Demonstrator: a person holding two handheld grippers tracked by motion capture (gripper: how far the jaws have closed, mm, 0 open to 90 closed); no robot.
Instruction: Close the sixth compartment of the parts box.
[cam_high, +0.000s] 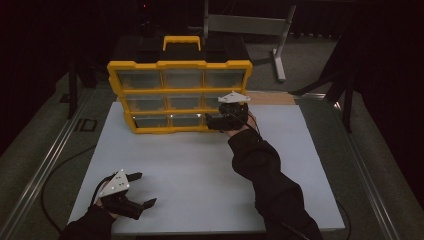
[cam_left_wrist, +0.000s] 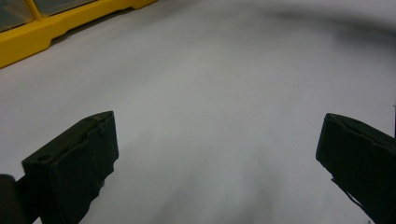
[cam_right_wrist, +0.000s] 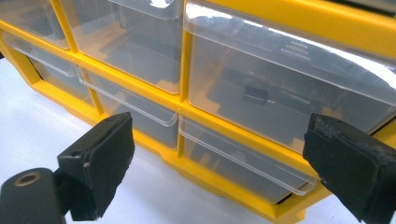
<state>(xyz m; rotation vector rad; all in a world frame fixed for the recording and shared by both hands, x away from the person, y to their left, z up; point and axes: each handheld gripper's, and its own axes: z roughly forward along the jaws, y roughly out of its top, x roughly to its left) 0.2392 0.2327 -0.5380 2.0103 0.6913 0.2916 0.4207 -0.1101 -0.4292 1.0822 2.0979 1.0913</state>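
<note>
My right gripper (cam_high: 214, 121) is positioned at the lower right corner of the yellow drawer organizer (cam_high: 180, 64), which stands upright at the far edge of the white board (cam_high: 200, 170), left of centre. The jaws stand wide apart with nothing between them. In the right gripper view, the bottom right drawer (cam_right_wrist: 243, 161) lies directly ahead between the jaws, close but not touched by either pad; its clear front projects slightly from the yellow frame. The middle right drawer (cam_right_wrist: 280, 88) above it contains a small dark part (cam_right_wrist: 256, 94).

My left gripper (cam_high: 142, 190) rests near the near left corner of the board, well apart from the organizer. Its jaws are also wide apart and empty, pointing across bare board surface, with the organizer base at the top left of the left gripper view.
</note>
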